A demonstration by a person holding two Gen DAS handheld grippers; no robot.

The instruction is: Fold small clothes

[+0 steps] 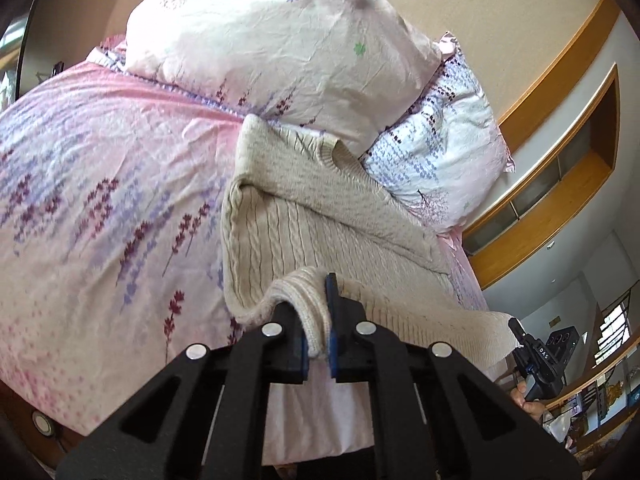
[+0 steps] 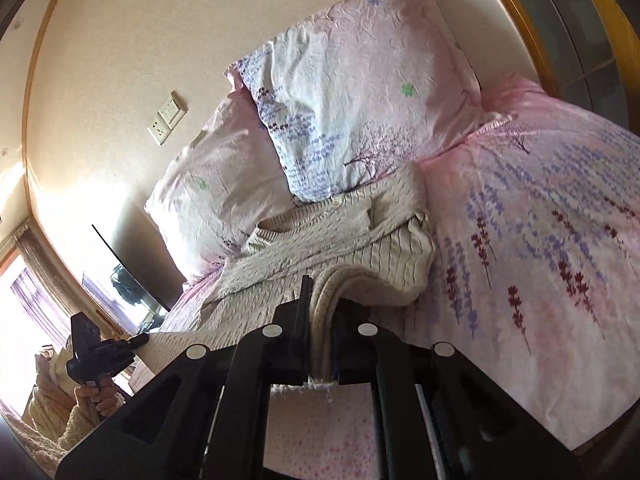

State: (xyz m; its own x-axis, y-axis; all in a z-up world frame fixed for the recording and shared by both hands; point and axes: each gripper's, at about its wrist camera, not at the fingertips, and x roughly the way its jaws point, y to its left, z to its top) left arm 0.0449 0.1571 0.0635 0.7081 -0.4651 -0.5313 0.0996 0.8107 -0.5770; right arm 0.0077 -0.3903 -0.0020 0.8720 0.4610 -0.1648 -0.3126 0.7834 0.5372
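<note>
Both tools (image 1: 318, 320) (image 2: 320, 332) clamped on sweater (image 1: 320, 216) hem

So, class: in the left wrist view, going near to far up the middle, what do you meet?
left gripper clamped on the hem → cream knit sweater → pale floral pillow → beige wall.

Premises: a bedroom in a private home. Evidence: a made bed with a pink floral bedspread (image 1: 100, 208) and two matching pillows (image 2: 360, 92) stacked against a beige papered wall (image 2: 120, 40). A light switch and socket plate (image 2: 167, 117) is fixed above the bed head. Wooden trim (image 1: 560, 80) frames the wall. A curtained window (image 2: 28, 292) admits daylight. A dark flat screen (image 2: 128, 276) stands beside the bed.
</note>
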